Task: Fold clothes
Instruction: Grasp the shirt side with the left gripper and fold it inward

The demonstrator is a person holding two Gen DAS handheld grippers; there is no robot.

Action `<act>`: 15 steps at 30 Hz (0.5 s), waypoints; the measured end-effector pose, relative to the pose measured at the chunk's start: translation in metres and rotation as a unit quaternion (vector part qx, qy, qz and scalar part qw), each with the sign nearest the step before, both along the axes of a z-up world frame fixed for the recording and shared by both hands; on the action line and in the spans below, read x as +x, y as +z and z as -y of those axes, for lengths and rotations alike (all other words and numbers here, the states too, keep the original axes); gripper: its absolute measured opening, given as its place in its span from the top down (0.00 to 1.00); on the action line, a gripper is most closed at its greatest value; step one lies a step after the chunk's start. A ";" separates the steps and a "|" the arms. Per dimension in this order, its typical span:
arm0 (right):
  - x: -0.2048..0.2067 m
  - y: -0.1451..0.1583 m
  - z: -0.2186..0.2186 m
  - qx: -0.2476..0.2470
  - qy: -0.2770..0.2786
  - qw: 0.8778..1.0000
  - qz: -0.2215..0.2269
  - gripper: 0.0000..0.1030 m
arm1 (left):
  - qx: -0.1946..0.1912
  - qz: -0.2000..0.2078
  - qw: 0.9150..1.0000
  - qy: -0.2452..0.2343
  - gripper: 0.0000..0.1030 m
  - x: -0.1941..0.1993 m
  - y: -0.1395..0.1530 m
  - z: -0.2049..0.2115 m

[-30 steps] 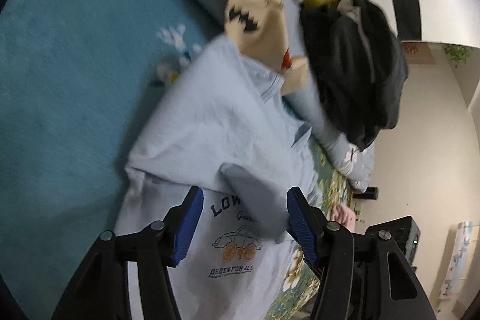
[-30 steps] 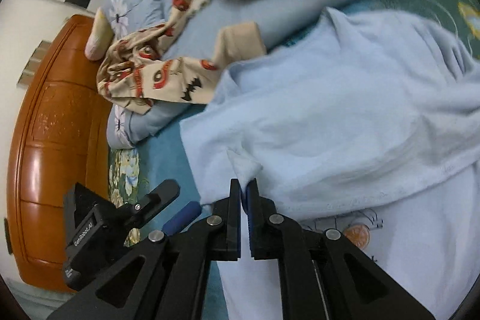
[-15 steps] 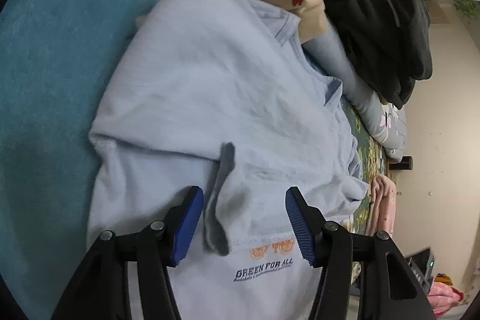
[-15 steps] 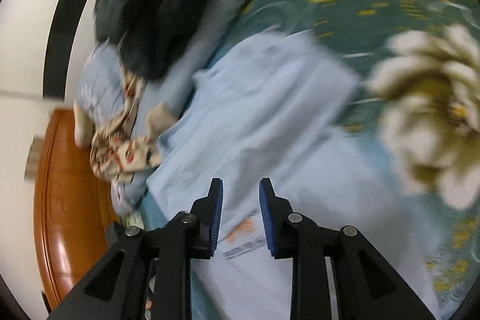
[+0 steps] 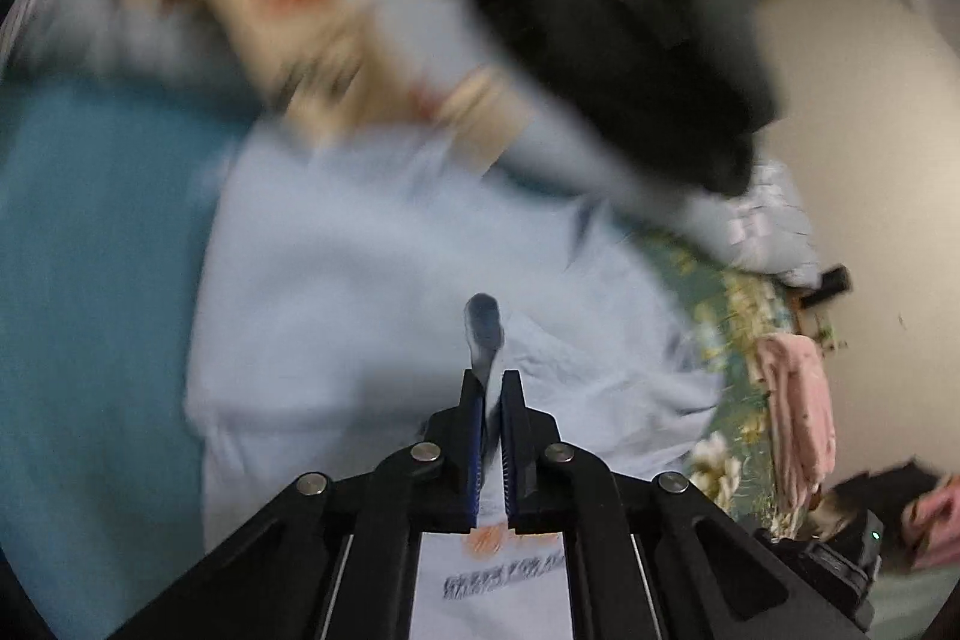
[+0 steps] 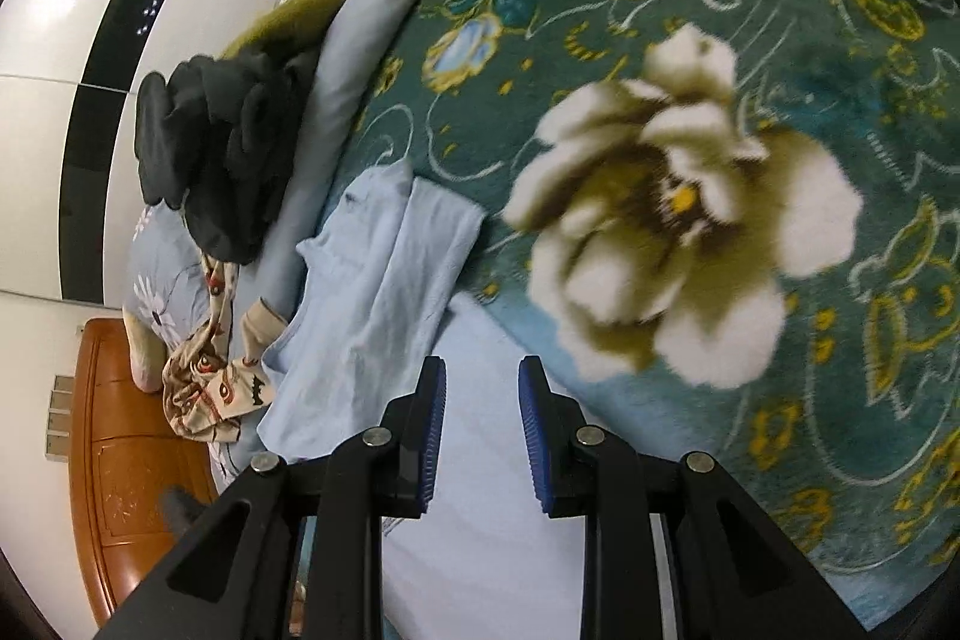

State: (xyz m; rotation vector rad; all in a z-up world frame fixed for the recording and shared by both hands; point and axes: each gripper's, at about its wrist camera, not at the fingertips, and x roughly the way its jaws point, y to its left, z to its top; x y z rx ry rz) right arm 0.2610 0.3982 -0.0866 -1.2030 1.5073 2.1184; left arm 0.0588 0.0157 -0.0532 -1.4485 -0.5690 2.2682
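The left gripper is clenched on a fold of the light blue T-shirt, which lies on the floral blanket. The right gripper is released, the shirt at its 10 o'clock.

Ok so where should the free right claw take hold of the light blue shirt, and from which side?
Probably the loose edge of the light blue shirt lying just ahead of the open right claw, coming in low and flat along the floral blanket. The fabric lies flat there, so one finger has to slide under. The left claw already pinches a raised fold.
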 end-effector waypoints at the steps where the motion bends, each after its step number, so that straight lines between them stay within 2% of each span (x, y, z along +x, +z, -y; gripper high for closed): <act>1: 0.003 0.000 -0.003 -0.001 -0.004 1.000 -0.001 0.75 | -0.010 -0.025 1.000 -0.008 0.95 -0.003 0.014 0.001; 3: 0.006 -0.001 -0.006 -0.005 -0.010 1.000 -0.002 0.75 | -0.027 -0.060 0.998 -0.012 0.95 -0.010 0.030 0.007; 4: 0.007 -0.002 -0.007 -0.006 -0.011 1.000 -0.001 0.75 | -0.041 -0.061 0.997 -0.009 0.95 -0.016 0.031 0.012; 7: 0.007 -0.009 -0.006 -0.013 -0.007 1.000 0.006 0.75 | -0.088 -0.018 0.996 0.009 0.95 -0.036 0.001 0.026; 10: 0.006 -0.017 -0.002 -0.025 0.001 1.000 0.015 0.75 | -0.095 0.032 0.995 0.030 0.95 -0.045 -0.026 0.043; 13: 0.001 -0.018 0.001 -0.025 0.013 1.000 0.013 0.75 | -0.100 0.020 0.994 0.039 0.95 -0.046 -0.028 0.052; 15: -0.011 -0.016 0.004 -0.028 0.029 0.999 0.008 0.75 | -0.105 0.028 0.993 0.042 0.95 -0.049 -0.032 0.055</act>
